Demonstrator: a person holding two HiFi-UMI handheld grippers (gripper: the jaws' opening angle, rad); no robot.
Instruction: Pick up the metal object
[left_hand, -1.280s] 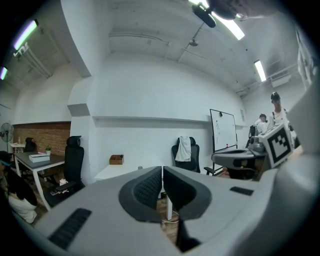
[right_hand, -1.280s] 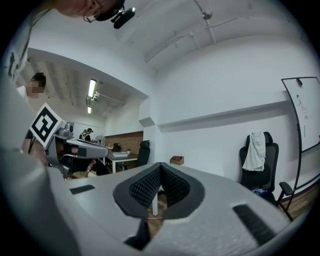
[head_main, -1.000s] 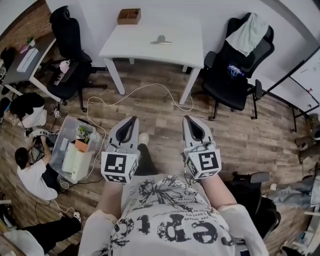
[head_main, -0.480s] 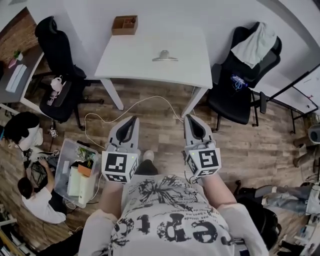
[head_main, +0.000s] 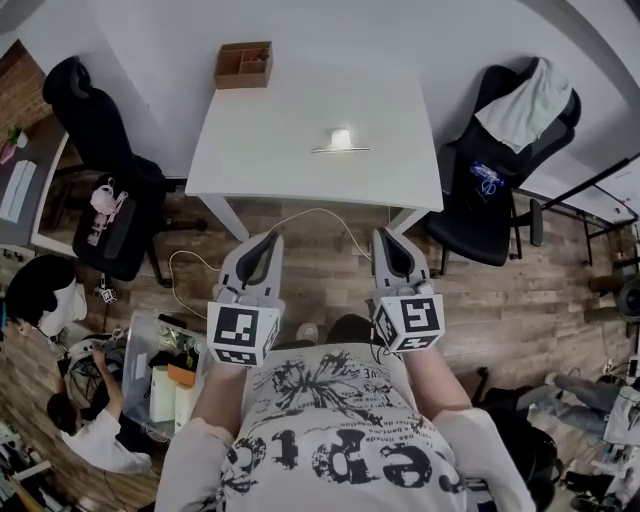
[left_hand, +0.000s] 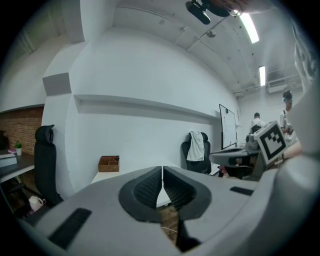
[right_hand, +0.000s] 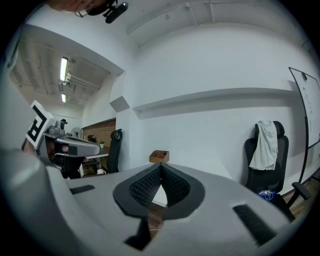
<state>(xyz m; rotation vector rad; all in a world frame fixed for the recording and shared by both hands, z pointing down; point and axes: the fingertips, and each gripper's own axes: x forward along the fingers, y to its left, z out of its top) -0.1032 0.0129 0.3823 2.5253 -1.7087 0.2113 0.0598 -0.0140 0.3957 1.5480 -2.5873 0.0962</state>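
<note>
A shiny metal object (head_main: 340, 142) lies near the middle of the white table (head_main: 270, 150) in the head view. My left gripper (head_main: 264, 241) and right gripper (head_main: 386, 237) are held side by side near the person's chest, well short of the table's near edge. Both are shut with nothing between their jaws. In the left gripper view my left gripper (left_hand: 162, 169) has its tips touching, and the table (left_hand: 107, 176) shows beyond them. In the right gripper view my right gripper (right_hand: 160, 167) is likewise closed tip to tip.
A brown wooden box (head_main: 243, 64) sits at the table's far left corner. Black office chairs stand left (head_main: 100, 150) and right (head_main: 505, 170) of the table, the right one draped with a pale cloth. A white cable (head_main: 320, 215) trails on the wooden floor. A person (head_main: 85, 440) sits low at left beside a bin (head_main: 165, 375).
The table and metal object have come nearer and lower in the head view as the person steps forward. Both grippers keep their pose and stay shut.
</note>
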